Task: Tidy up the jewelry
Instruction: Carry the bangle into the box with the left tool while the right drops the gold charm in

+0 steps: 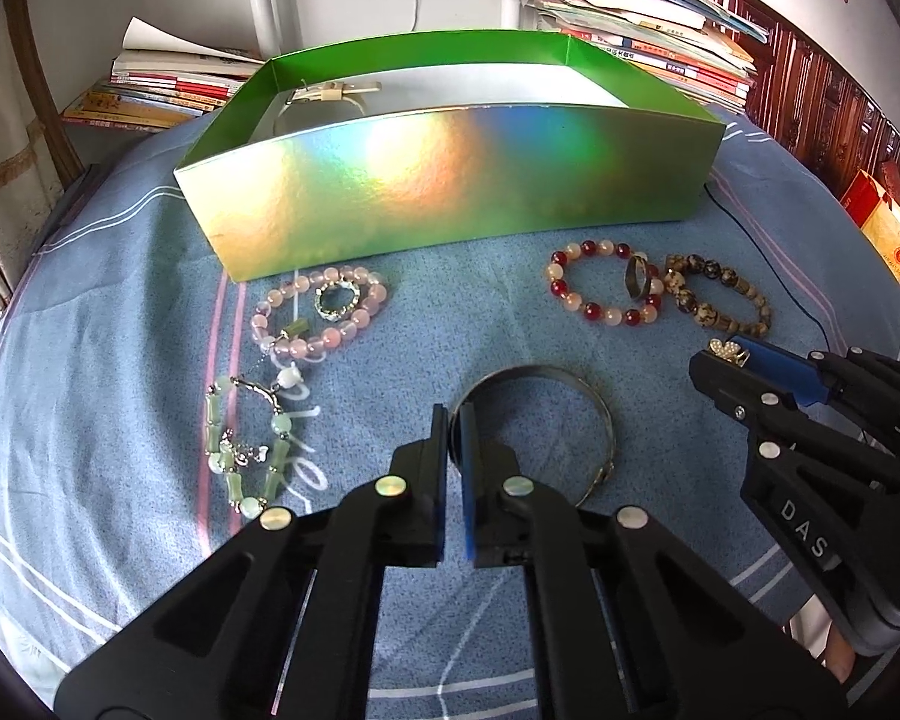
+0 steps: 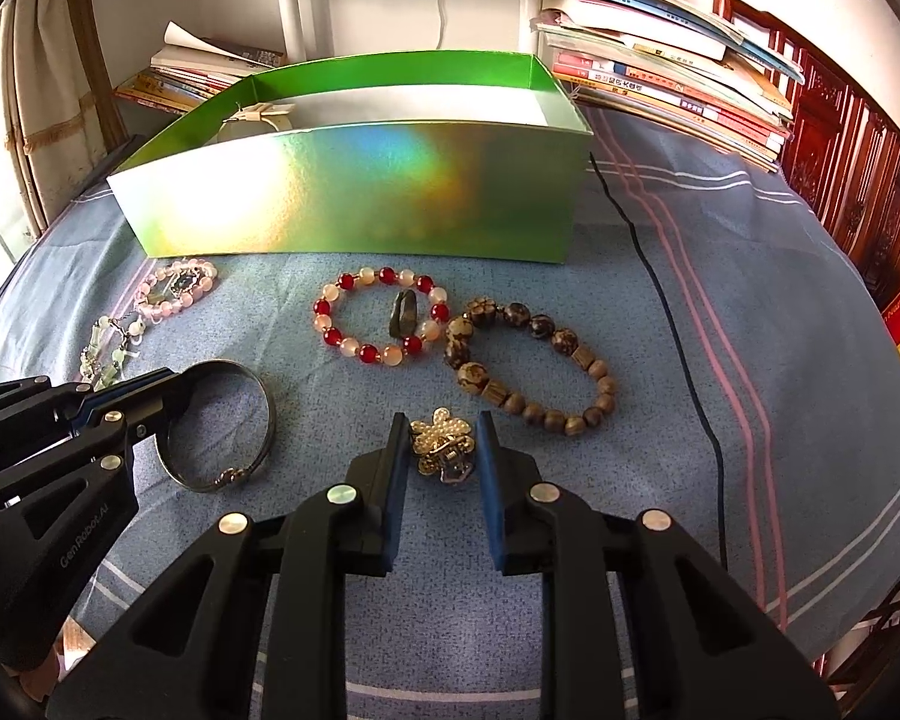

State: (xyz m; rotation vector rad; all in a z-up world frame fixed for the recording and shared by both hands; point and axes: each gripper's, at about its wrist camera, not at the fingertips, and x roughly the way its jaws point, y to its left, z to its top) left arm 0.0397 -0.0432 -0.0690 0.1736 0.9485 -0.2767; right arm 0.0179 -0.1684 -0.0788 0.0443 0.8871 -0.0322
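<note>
A thin dark metal bangle (image 1: 594, 408) lies on the blue striped cloth. My left gripper (image 1: 453, 420) is shut on the bangle's near-left rim. The right wrist view shows that bangle (image 2: 267, 414) with the left gripper (image 2: 171, 396) pinching it from the left. My right gripper (image 2: 442, 429) is shut on a small pearl flower clip (image 2: 438, 441), whose sides meet both blue pads. In the left wrist view the clip (image 1: 729, 351) sits at the tip of the right gripper (image 1: 723, 357). Behind stands a shiny green box (image 1: 450, 192) with one pale piece (image 1: 330, 93) inside.
Loose on the cloth are a pink bead bracelet (image 1: 324, 312) with a ring in it, a green jade chain (image 1: 240, 444), a red-and-white bead bracelet (image 2: 384, 318) around a dark ring (image 2: 405, 312), and a brown wooden bead bracelet (image 2: 534, 360). A black cable (image 2: 678, 324) runs along the right. Book stacks (image 2: 660, 72) line the back.
</note>
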